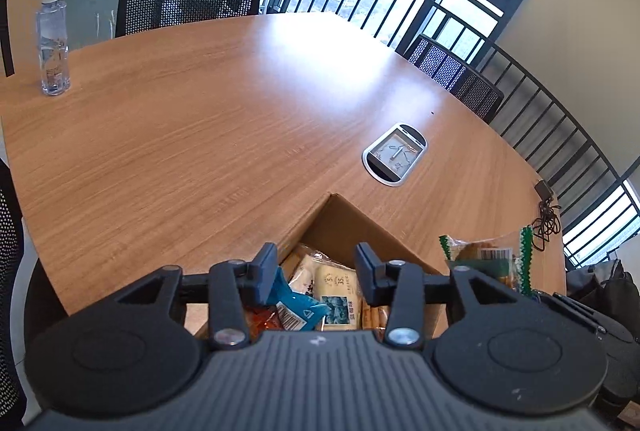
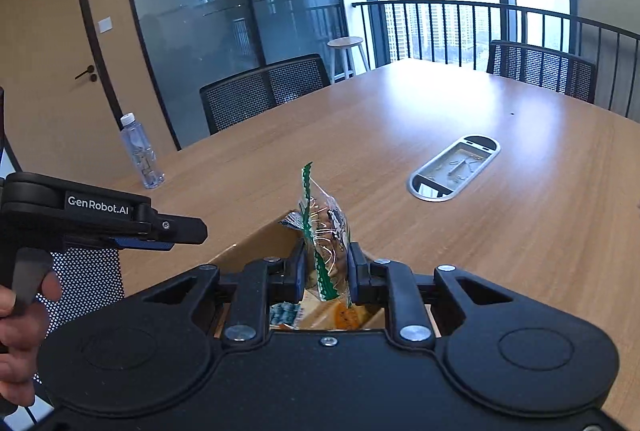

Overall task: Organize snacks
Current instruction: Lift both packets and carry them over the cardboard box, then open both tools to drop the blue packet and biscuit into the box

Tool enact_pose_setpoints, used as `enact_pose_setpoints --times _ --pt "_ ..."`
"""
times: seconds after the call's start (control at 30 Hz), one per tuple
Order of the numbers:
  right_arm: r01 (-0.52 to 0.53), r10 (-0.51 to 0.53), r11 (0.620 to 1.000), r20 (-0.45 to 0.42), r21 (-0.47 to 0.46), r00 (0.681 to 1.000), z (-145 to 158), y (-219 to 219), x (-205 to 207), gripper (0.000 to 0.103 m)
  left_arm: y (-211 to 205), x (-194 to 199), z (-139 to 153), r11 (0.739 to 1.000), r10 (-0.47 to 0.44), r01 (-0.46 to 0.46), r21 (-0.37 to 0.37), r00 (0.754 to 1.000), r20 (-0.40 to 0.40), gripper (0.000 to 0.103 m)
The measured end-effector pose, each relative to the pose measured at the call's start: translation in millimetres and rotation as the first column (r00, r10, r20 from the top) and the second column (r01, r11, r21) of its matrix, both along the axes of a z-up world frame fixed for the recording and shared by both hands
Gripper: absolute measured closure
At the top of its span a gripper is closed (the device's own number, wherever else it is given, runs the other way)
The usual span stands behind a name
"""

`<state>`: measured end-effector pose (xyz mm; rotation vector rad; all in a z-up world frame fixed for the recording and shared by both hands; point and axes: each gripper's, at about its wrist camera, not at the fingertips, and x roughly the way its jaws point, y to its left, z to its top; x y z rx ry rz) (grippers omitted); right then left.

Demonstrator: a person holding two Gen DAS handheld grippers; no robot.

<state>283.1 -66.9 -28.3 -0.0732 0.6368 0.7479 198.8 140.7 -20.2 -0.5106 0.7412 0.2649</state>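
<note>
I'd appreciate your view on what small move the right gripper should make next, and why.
Probably lower the right gripper a little and release. It is shut on the green-edged snack bag, held above the open cardboard box where other packets already lie; the left gripper is open over the box.

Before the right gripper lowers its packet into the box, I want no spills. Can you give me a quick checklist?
1. Right gripper shut on the green-edged snack packet: ok.
2. Packet upright between the fingers: ok.
3. Cardboard box open, snacks inside: ok.
4. Left gripper open, holding nothing: ok.
5. Left gripper out of the way: not ok, it hovers over the box.
6. Free room inside the box: cannot tell.
</note>
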Motion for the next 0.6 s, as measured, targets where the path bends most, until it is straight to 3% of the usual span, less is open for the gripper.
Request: enact_pose_setpoints --times 0.1,0.2,0.27,0.3,0.6 --pt "-0.008 0.008 1.000 0.004 0.012 1.000 1.1 7.7 -2.2 0.082 1.9 -2.7 2.0 1.000 -0.001 0.001 0.006 1.000 0.003 0.055" --pt "-0.014 0.013 1.000 0.025 0.017 1.000 2.2 14.2 -5.9 0.074 2.9 -5.5 3.0 1.000 -0.002 0.002 0.004 1.000 0.001 0.053" --pt "-0.007 0.006 1.000 0.027 0.022 1.000 3.1 13.4 -7.1 0.056 4.9 -6.5 3.1 1.000 -0.003 0.003 -0.002 1.000 0.003 0.050" --pt "-0.005 0.004 1.000 0.031 0.029 0.999 4.1 11.8 -8.2 0.054 5.1 -7.3 3.7 1.000 -0.003 0.003 -0.001 1.000 0.004 0.048" --pt "0.045 -0.046 0.996 0.008 0.071 0.999 16.6 -14.4 -10.0 0.053 4.1 -21.6 4.2 1.000 -0.005 0.004 0.011 1.000 0.018 0.022"
